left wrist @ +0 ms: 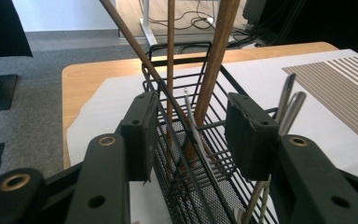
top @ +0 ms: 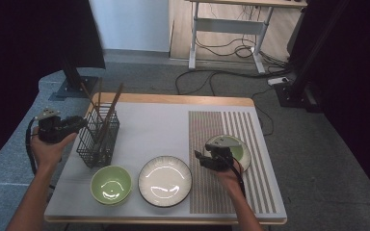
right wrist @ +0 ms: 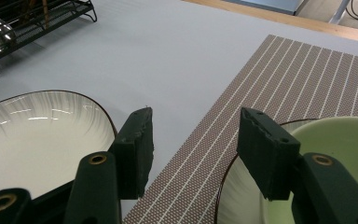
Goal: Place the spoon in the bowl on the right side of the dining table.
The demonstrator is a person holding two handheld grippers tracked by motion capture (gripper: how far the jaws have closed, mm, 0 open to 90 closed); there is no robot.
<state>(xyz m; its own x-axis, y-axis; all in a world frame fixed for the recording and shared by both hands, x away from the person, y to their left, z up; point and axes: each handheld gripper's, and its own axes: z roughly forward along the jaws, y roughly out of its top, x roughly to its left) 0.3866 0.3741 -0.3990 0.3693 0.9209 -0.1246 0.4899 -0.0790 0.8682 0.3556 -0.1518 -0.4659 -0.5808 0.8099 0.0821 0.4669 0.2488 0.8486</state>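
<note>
Left tongs (left wrist: pixel 196 135): open, straddling chopsticks (left wrist: pixel 214 70) in wire basket (left wrist: pixel 214 186); centre one stick before squeezing. Right tongs (right wrist: pixel 193 149): open, empty.

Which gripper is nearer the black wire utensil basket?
Left. The left gripper is right at the wire basket, its fingers straddling the basket's near rim. The right gripper sits far across the table, beside the striped placemat.

Bowl (top: pixel 111 185) left of plate (top: pixel 165 181); basket (top: pixel 99 139) behind the bowl.
</note>
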